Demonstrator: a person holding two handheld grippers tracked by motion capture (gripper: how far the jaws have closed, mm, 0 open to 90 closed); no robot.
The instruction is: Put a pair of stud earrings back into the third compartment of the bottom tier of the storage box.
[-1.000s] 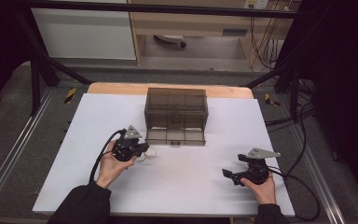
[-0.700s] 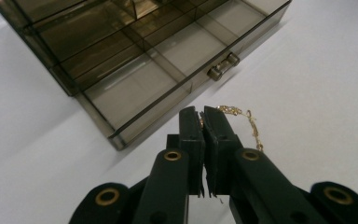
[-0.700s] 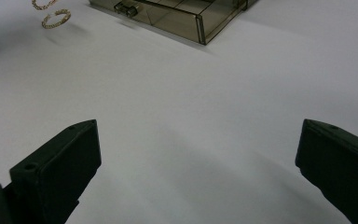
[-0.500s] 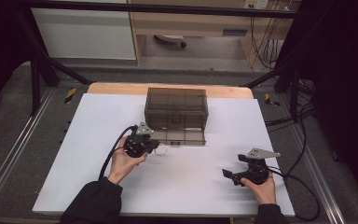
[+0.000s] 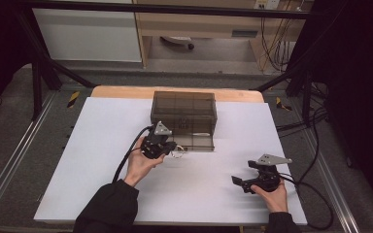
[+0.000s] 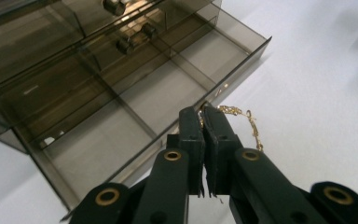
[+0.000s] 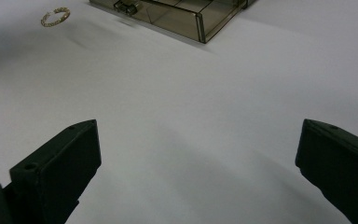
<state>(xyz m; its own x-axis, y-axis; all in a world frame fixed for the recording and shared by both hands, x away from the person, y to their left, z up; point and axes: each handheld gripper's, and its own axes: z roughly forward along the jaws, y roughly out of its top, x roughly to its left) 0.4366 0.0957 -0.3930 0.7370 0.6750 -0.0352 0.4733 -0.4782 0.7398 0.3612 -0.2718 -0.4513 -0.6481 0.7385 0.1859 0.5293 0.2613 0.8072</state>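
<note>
A smoky see-through organiser box (image 5: 184, 109) stands at the back middle of the white table, its bottom drawer (image 5: 194, 141) pulled out. My left gripper (image 5: 172, 145) is just in front of the drawer's left part, shut on a thin gold chain (image 6: 251, 128). In the left gripper view the pinched jaws (image 6: 203, 112) sit at the drawer's front rim (image 6: 233, 74), and the chain hangs to their right in a loop (image 5: 177, 154). My right gripper (image 5: 238, 182) rests at the front right, open, with bare table between its jaws (image 7: 198, 140).
The drawer is split into several compartments; small dark knobs (image 6: 123, 44) show on the drawers behind. In the right gripper view the gold loop (image 7: 54, 17) and the drawer's corner (image 7: 200, 23) lie far ahead. Cables trail from both grippers.
My left hand has carried the chain to the right and a little away from me, up to the open drawer's front. The right hand has stayed put.
</note>
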